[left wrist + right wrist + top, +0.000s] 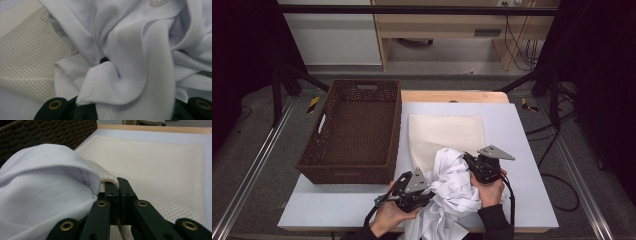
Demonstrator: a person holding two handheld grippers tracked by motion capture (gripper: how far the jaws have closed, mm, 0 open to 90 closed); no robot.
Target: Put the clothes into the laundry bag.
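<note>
Holding the mesh bag's point(160, 170) edge pinched tight, the right gripper point(116, 183) keeps it open while the left gripper point(424, 192) grips the white shirt point(452, 185) at the bag's mouth; most of the shirt is not inside yet

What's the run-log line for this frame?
left gripper: shut on white shirt | right gripper: shut on mesh bag edge | wicker basket: left of bag
</note>
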